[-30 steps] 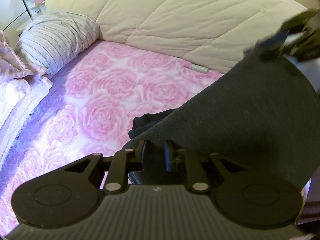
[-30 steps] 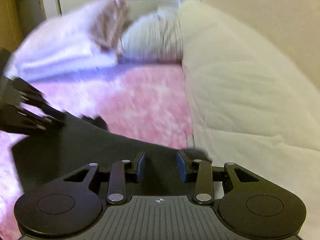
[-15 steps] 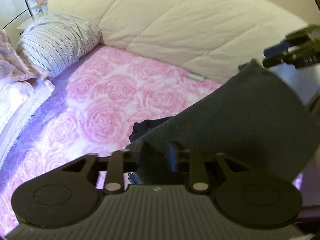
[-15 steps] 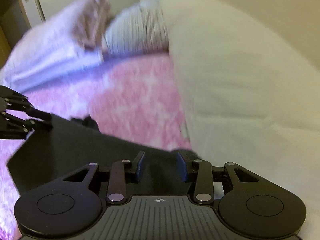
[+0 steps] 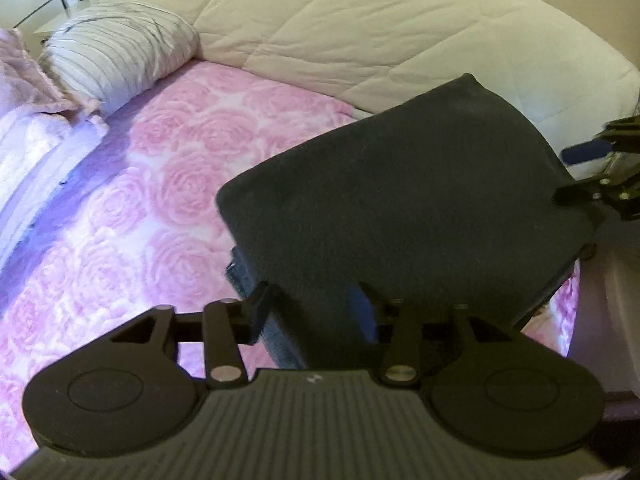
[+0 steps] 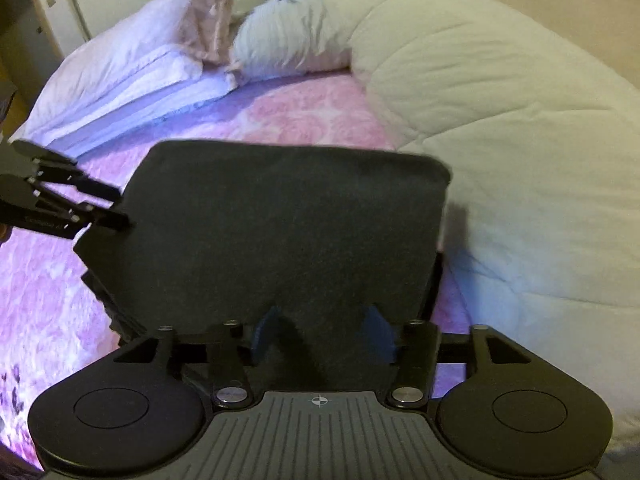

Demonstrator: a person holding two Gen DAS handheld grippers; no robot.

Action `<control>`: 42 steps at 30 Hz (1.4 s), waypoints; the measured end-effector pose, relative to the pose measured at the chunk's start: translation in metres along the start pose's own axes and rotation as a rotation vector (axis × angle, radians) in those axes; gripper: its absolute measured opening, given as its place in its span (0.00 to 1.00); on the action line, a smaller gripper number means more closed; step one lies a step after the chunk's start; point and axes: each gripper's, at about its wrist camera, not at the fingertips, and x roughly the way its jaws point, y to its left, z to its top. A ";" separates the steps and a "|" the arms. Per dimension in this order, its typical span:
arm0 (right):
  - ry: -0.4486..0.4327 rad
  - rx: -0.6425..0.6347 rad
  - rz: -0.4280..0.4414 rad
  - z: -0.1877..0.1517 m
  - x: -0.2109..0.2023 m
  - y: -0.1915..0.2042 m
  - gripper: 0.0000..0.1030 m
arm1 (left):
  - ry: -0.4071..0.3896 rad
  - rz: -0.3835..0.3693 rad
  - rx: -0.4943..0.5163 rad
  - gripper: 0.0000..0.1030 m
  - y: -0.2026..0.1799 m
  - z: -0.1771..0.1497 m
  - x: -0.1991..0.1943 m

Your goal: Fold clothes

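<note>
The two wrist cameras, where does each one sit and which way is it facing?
Left wrist: on the left hand-held gripper, aimed down over the dark garment toward the striped pillow; its own fingers show, jaws opening, and the right hand-held gripper at right.
Right wrist: on the right hand-held gripper, facing the garment and cream duvet; its opening jaws and the left hand-held gripper show.
Shared: garment, pink floral bedspread, pillow, duvet.

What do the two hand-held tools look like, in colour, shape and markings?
Both are matte black. Each tool, left and right, has a ribbed grey-black body, two round discs at its sides, linkage bars with silver pivot pins, and blue pads inside the fingers. The right one bears a small crosshair mark.
</note>
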 end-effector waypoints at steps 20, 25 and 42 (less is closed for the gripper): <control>-0.177 0.593 -0.370 -0.167 -0.136 0.190 0.84 | -0.227 -0.152 -0.010 0.90 -0.028 -0.187 -0.165; -0.152 0.594 -0.386 -0.198 -0.171 0.250 0.84 | -0.226 -0.185 0.057 0.91 -0.037 -0.227 -0.208; -0.230 0.434 -0.407 -0.216 -0.250 0.299 0.84 | -0.279 -0.056 0.003 0.93 -0.100 -0.243 -0.269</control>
